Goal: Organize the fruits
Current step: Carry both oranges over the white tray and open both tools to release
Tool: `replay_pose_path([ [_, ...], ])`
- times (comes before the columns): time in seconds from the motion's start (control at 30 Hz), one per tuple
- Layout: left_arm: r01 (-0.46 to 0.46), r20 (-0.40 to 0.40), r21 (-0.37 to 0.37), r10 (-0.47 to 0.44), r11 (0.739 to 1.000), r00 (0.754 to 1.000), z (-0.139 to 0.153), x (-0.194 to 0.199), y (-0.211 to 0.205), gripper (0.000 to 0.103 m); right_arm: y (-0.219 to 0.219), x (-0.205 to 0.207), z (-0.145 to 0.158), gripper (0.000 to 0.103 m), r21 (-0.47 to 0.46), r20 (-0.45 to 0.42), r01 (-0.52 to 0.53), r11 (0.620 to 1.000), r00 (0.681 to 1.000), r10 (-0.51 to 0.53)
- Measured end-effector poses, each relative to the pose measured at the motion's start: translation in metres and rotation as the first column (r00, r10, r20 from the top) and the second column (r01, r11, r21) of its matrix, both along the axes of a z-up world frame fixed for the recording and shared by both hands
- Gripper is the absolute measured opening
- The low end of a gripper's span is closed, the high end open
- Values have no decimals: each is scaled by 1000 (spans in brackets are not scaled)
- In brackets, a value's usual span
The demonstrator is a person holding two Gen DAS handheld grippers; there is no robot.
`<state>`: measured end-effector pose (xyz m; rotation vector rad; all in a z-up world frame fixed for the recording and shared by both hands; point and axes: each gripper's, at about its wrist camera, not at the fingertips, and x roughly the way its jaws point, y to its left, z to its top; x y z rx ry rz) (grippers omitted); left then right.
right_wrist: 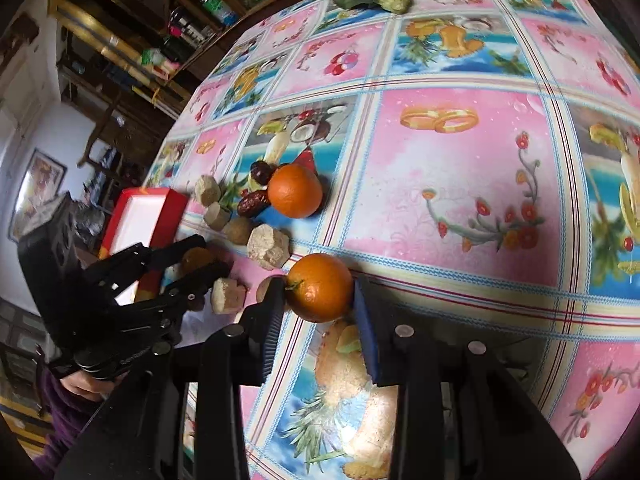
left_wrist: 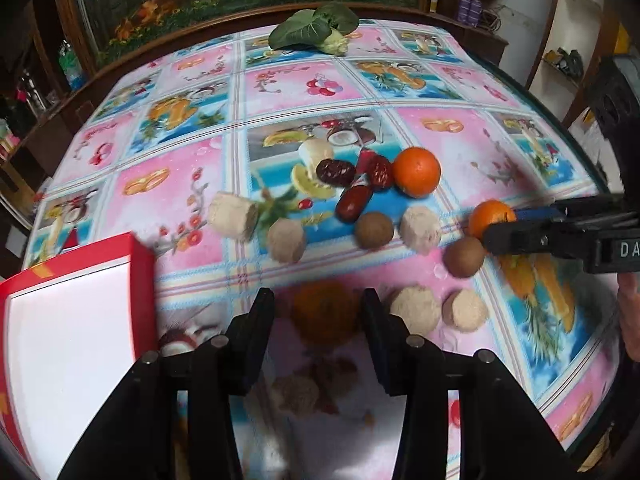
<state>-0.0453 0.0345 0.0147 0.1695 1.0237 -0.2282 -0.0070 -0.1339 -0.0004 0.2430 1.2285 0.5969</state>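
Observation:
In the left wrist view my left gripper is shut on a blurred orange, held just over the tablecloth beside a red box with a white inside. The right wrist view shows my right gripper shut on a second orange, its pads against both sides. A third orange rests on the cloth next to several dark red dates. Two brown round fruits and several pale beige chunks lie scattered around them.
A leafy green vegetable lies at the table's far edge. The fruit-print tablecloth covers the whole table. A person's hand holds the left gripper. Shelves and furniture stand around the table.

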Motion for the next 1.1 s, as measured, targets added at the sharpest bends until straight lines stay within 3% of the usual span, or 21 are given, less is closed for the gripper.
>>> replay_pose_path([
  [0.27, 11, 5, -40, -11, 999, 1000, -1, -1, 2, 43, 9, -5, 2, 36, -51, 59, -17, 999, 998, 20],
  [0.37, 1, 16, -63, 0, 998, 1000, -1, 0, 4, 32, 6, -2, 0, 36, -20, 46, -15, 1000, 999, 16],
  [0.5, -16, 27, -89, 18, 996, 999, 1, -3, 6, 31, 1, 1, -2, 36, 43, 15, -7, 999, 1000, 7],
  [0.67, -15, 111, -93, 25, 996, 993, 26, -26, 6, 31, -6, -3, 11, 36, 56, 94, 30, 998, 995, -35],
  [0.9, -119, 249, -120, 146, 986, 957, 76, -89, 58, 31, 19, -20, 33, 36, 70, 178, 10, 997, 984, -22],
  [1.1, -316, 281, -42, 315, 948, 906, 75, -127, 126, 31, 110, -54, 51, 36, 120, 201, -153, 981, 971, 127],
])
